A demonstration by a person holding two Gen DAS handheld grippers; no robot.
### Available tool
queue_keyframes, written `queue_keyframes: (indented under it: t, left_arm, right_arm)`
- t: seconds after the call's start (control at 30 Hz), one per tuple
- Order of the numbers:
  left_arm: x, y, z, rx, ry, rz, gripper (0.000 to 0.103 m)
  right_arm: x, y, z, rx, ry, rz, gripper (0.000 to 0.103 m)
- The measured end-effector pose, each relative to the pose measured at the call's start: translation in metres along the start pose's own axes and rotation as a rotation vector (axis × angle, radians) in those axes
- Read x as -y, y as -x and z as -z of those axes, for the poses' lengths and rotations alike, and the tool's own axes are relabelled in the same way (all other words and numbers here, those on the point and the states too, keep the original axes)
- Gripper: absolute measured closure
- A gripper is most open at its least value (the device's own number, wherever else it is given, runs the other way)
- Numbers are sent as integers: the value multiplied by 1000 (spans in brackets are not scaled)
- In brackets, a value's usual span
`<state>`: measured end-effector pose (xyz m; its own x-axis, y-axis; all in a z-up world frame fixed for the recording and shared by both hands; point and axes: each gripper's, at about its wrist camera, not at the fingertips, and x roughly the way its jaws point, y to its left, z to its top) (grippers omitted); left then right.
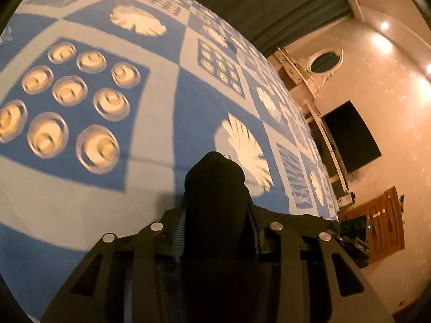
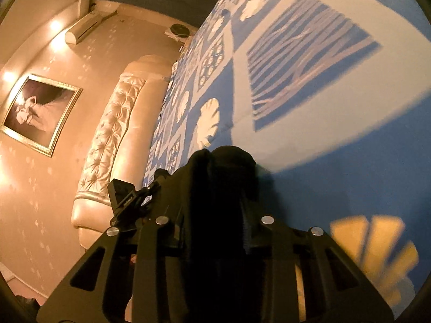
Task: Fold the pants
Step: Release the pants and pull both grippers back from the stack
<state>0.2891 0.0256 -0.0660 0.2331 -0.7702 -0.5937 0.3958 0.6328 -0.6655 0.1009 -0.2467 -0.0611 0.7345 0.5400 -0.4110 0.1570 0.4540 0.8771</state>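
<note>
Both claws are gripping the pants, not hovering. Left gripper (image 1: 215,185) is pinching a bunched wad of dark pants (image 1: 214,202), jaws partly closed with cloth filling the gap. Right gripper (image 2: 226,185) is doing the same with its own bunch of pants (image 2: 223,204). Fabric is sitting directly ahead of each claw, lifted over the blue patterned bedspread (image 1: 161,123). Cannot tell the long axis; the rest of the garment is hanging out of view. Neither hand is nearer: each is holding one end.
</note>
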Motion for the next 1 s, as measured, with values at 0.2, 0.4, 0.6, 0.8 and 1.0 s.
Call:
queue_keyframes:
  t: [0.2, 0.4, 0.6, 0.8, 1.0]
  left_arm:
    - [-23, 7, -28, 22, 31, -24, 66]
    - [-42, -4, -40, -10, 63, -27, 62]
    - [-50, 4, -36, 5, 144, 41, 36]
    - [-31, 70, 2, 122, 124, -134, 21]
    - [24, 130, 96, 224, -60, -389, 18]
  right_arm:
    - [-4, -45, -28, -32, -11, -41, 75]
    - [13, -69, -40, -43, -106, -118, 74]
    - [17, -57, -32, -20, -148, -148, 59]
    - [-8, 0, 14, 46, -65, 39, 32]
    - [-50, 34, 94, 125, 114, 419, 30]
